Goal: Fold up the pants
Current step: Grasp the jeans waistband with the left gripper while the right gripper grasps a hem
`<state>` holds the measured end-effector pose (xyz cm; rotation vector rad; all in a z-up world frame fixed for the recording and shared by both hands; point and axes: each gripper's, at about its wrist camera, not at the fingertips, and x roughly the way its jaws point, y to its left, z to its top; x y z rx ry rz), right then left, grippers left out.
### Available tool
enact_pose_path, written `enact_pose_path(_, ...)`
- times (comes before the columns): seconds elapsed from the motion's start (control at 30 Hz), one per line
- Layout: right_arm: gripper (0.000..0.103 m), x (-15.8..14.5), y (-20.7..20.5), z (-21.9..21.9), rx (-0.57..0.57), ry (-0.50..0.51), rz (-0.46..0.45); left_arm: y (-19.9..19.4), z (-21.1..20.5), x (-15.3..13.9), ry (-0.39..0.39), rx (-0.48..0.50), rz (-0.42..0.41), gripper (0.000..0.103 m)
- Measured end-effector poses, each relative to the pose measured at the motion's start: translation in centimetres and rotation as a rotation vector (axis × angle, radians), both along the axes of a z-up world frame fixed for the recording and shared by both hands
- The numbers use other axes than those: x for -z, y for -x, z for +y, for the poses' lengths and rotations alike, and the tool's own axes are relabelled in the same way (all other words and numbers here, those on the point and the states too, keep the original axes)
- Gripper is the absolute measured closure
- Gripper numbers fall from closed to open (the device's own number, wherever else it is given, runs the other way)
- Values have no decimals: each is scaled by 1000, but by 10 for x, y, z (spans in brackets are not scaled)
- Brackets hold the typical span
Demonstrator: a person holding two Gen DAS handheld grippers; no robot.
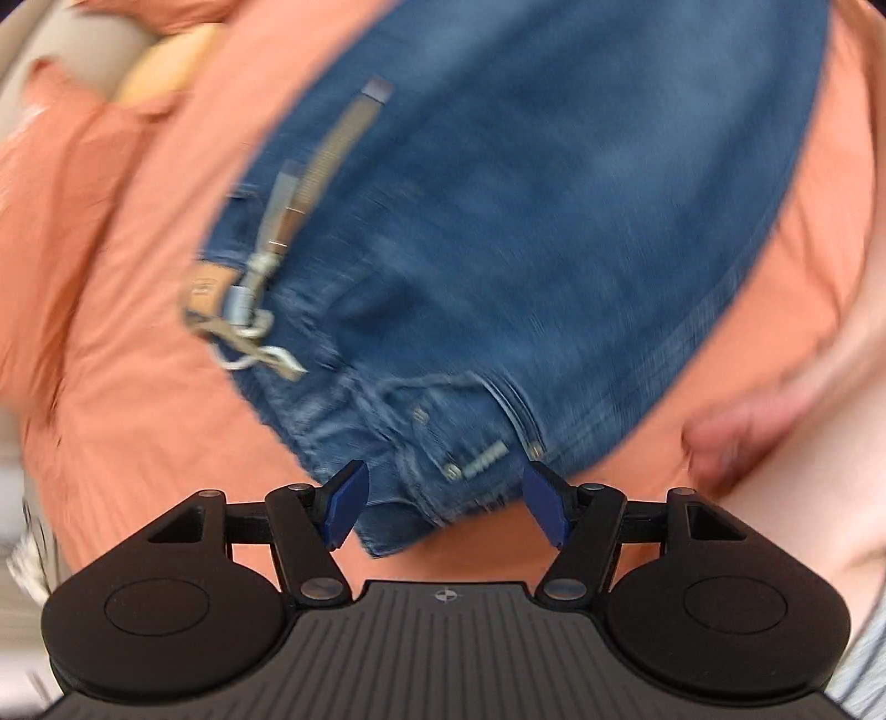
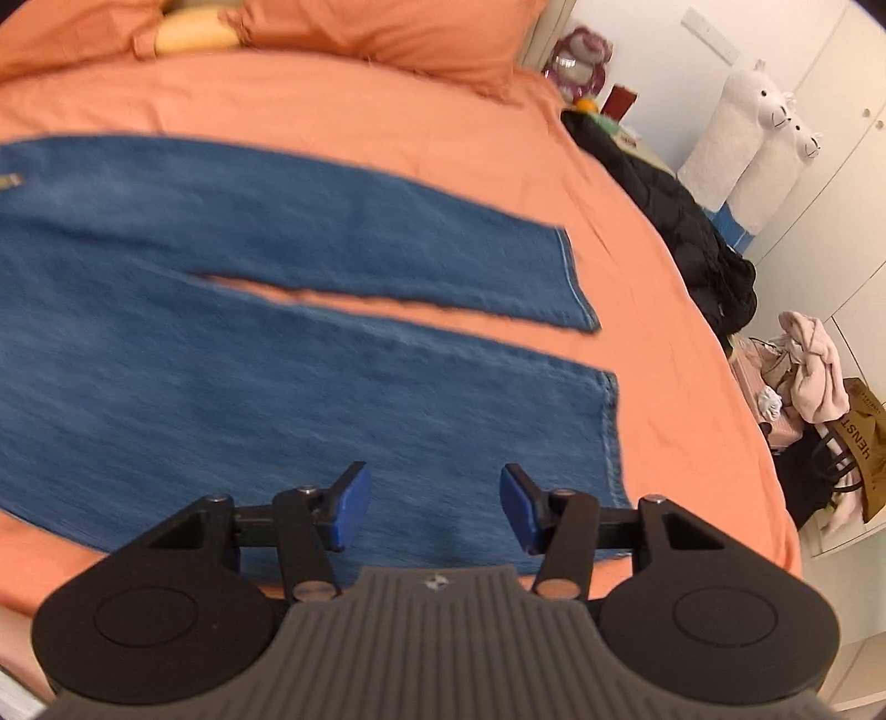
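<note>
Blue jeans (image 1: 526, 232) lie flat on an orange bedsheet (image 1: 144, 399). In the left wrist view I see the waistband end with a grey belt (image 1: 310, 183) and a pocket corner. My left gripper (image 1: 443, 501) is open, its blue pads either side of the waistband corner, just above it. In the right wrist view the two legs (image 2: 277, 354) stretch to the right, with hems at the right. My right gripper (image 2: 434, 512) is open above the near leg close to its hem (image 2: 612, 437). Both views are motion-blurred.
Orange pillows (image 2: 387, 33) lie at the bed's head. Beside the bed's right edge are a black jacket (image 2: 681, 221), white llama plush toys (image 2: 742, 144), a pink garment (image 2: 814, 365) and a brown bag. A bare hand (image 1: 736, 437) shows at right in the left view.
</note>
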<state>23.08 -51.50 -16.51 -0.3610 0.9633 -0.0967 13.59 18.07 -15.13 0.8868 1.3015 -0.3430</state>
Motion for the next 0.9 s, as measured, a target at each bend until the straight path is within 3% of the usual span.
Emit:
enact_pose_path(0.17,54,22,-4,-28,43,2,52,3,-8,46,-76,111,93,27)
enact_pose_path(0.37,54,35,-1,-41,41,12,90,-10,-14,81,-133,108,136,20)
enact_pose_path(0.5,53,42,0,-47,-2,59,119,-10,-20,92,-175,103,117,20)
enact_pose_path(0.6,52,44,3,-51,-53,100,149,-8,-19,87,-184,85,71,39)
enact_pose_path(0.67,51,47,3,-52,-90,125,167,-7,-19,84,-198,76,28,59)
enact_pose_path(0.77,51,53,6,-52,-160,165,192,-10,-21,70,-180,23,-38,74)
enact_pose_path(0.9,49,59,15,-46,-285,216,195,-23,-19,38,-105,-110,-131,81)
